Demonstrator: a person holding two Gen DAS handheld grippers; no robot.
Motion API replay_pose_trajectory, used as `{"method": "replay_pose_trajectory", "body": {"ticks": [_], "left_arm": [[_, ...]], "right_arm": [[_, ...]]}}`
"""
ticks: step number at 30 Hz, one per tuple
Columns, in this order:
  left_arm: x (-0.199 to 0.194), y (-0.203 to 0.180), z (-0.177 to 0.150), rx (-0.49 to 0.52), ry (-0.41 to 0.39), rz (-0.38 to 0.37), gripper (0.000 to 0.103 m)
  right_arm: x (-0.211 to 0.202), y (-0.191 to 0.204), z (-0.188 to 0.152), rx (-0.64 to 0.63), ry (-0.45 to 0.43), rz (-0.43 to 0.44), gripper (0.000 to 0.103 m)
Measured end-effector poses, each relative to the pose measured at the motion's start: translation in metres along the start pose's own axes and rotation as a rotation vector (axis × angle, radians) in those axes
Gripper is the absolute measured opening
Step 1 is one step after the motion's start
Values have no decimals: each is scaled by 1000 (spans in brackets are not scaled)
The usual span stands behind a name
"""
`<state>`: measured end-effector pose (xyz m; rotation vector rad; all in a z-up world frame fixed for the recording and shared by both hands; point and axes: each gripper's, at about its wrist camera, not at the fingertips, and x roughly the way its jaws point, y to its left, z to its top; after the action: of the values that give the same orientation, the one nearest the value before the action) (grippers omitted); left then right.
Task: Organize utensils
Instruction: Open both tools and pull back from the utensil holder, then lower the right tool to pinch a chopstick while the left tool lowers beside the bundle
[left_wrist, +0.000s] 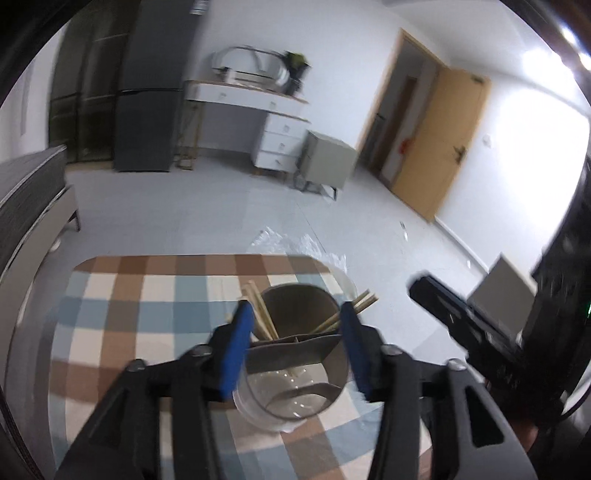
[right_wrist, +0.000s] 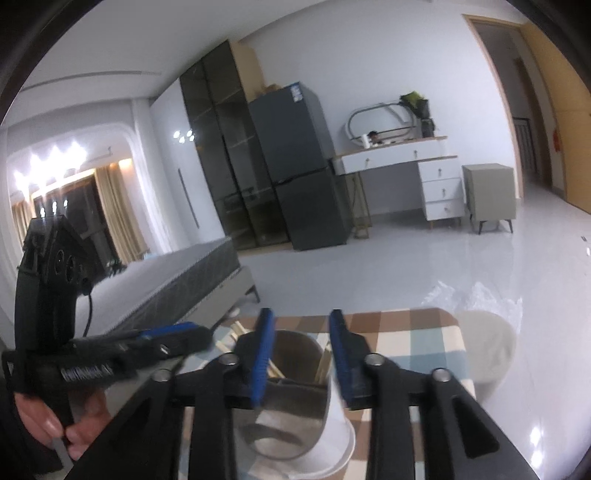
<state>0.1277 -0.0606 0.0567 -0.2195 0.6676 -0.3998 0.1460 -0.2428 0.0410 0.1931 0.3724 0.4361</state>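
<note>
**Bedroom worktop with a checked cloth, two grippers parted around a chopstick holder**

Pale floor tiles, a white dressing desk (right_wrist: 402, 162), a dark fridge (right_wrist: 295, 162) and the edge of a bed (right_wrist: 177, 280) are filling the background behind a small worktop (left_wrist: 122, 295) covered in a brown, blue and cream checked cloth.

Starting nearest the lens, the left gripper (left_wrist: 295, 343) is sitting with its two blue-padded fingers (left_wrist: 236, 350) apart, one on each side of a metal utensil holder (left_wrist: 306, 314). The pads are not pressing on the holder; a gap is showing on both sides. The right gripper (right_wrist: 301, 356) is doing the same from its own angle, its jaws parted and framing the same holder without clamping it. Each gripper is also appearing at the edge of the other's view, and a hand (right_wrist: 55, 424) is holding the left tool's handle. Judging by this, both tools are straddling the holder because the chopsticks are already dropped in.

The holder is a round, dull grey metal cup, standing upright on a pale, clear-looking drip base (left_wrist: 266, 417). A divider (left_wrist: 295, 338) is splitting its inside into compartments. Wooden chopsticks (left_wrist: 264, 314) are leaning in the far compartment, their tips poking above the rim to left and right; the near compartment is looking empty. One or two more chopsticks seem to be lying on the cloth just left of the holder, though blur is making that uncertain. Crinkled clear plastic (left_wrist: 295, 243) is lying beyond the worktop's far edge.
</note>
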Motion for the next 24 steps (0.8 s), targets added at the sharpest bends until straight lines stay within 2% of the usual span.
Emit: {"method": "replay_pose_trajectory", "body": {"ticks": [2,3,4,6,8,13,17,20,24], "left_arm": [[-21,-1,-1,-23,-26,35,61],[-29,-1,-2,-28,-39,57,63],[-41,-4,-3,-31,-57,88,65],[-63,-8,-5,-34,-76,148,68],[-80,-8,-7,-43,-93,200,79],[-130,-20,-16,-11,-163,308,88],[-153,-23,-29,1,-190,327,99],[-163,-20,-41,15,-206,349,100],[-163,-9,-60,6,-195,362,101]], "right_arm": [[-19,5,-4,11,-27,-7,49],[-29,9,-6,11,-39,-15,61],[-35,14,-7,6,-44,-24,66],[-47,24,-7,-18,-47,-34,67],[-60,33,-4,-28,-63,-32,68],[-92,60,0,-29,-125,-18,84],[-103,86,-8,-68,-133,13,88],[-108,105,-16,-82,-135,26,98],[-110,120,-31,-84,-126,32,100]]}}
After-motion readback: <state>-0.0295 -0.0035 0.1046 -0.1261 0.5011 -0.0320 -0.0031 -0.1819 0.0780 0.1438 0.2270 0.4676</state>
